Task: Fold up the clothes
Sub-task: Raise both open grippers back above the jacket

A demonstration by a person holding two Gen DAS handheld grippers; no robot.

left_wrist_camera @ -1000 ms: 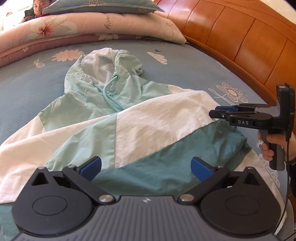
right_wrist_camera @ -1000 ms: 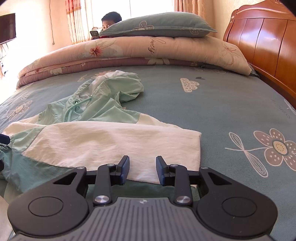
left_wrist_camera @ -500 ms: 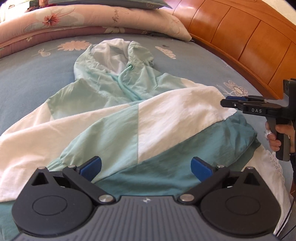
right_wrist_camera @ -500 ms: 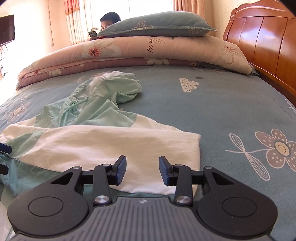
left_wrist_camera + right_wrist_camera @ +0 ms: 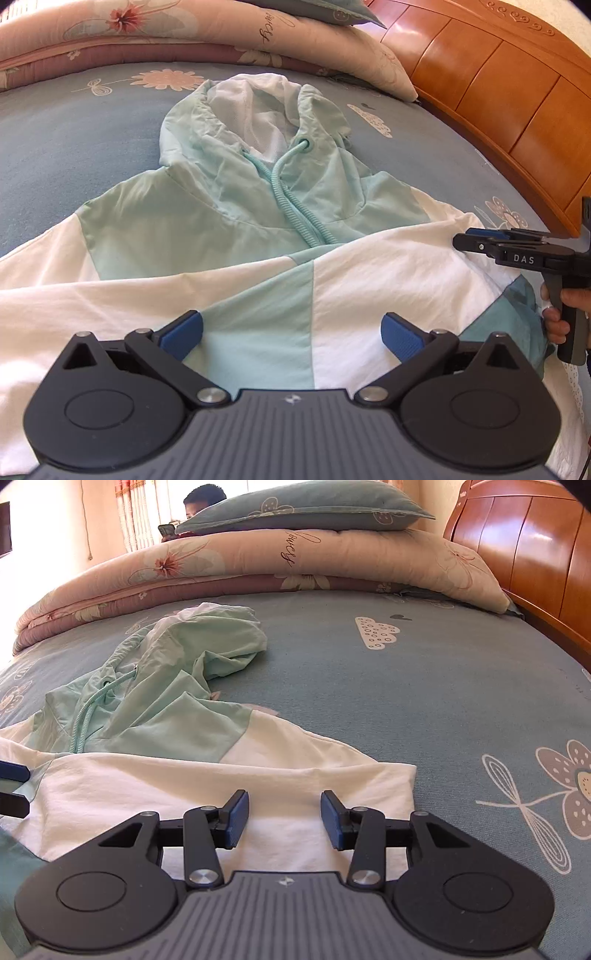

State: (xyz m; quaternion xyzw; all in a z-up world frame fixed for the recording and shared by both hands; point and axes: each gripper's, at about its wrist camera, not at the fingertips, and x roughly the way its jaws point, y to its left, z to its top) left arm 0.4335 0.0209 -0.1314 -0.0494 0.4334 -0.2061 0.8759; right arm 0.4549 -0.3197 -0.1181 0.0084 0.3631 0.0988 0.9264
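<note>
Hooded jacket (image 5: 229, 236) in mint, white and teal lies spread on the bed (image 5: 424, 686), hood toward the stacked quilt (image 5: 258, 568) and pillow (image 5: 303, 506). One sleeve (image 5: 388, 273) is laid across the chest; judge this as an early fold, with the other sleeve and the body folds left for you to make. Your left gripper (image 5: 291, 330) hangs over the lower front, jaws spread wide and grasping nothing. Your right gripper (image 5: 284, 818) sits low at the white sleeve's edge, jaws parted and not clamped on the cloth. Drawstring (image 5: 291, 206) trails down from the collar.
</note>
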